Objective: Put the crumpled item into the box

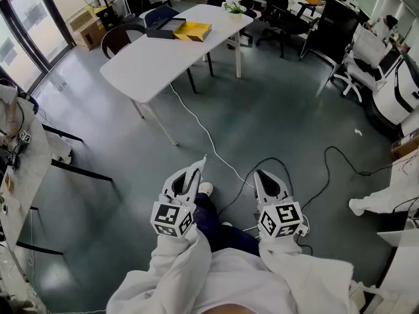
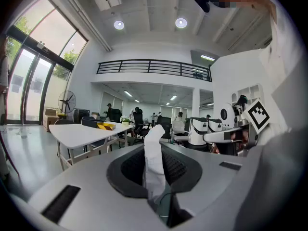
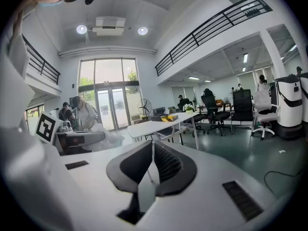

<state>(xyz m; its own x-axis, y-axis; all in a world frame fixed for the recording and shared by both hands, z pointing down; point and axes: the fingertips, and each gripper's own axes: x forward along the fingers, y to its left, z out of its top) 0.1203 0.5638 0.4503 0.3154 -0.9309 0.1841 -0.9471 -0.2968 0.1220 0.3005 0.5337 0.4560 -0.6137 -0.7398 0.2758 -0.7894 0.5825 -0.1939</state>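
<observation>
A white crumpled item [image 2: 155,163] stands upright between the jaws of my left gripper [image 2: 155,133], which is shut on it. In the head view its tip pokes out past the left gripper [image 1: 195,170], held low over the grey floor. My right gripper [image 1: 261,176] hangs beside it, jaws together with nothing between them [image 3: 152,146]. The open yellow box [image 1: 192,31] lies on the far end of the white table [image 1: 157,61], next to a black box [image 1: 165,27]. Both grippers are well short of the table; the yellow box [image 2: 107,126] looks small and distant ahead.
A white cable [image 1: 200,126] runs over the floor from the table toward my feet, and black cables [image 1: 340,156] loop at the right. Office chairs [image 1: 281,15] stand behind the table, a potted plant [image 1: 233,6] sits on it, and a cluttered desk [image 1: 16,169] lines the left.
</observation>
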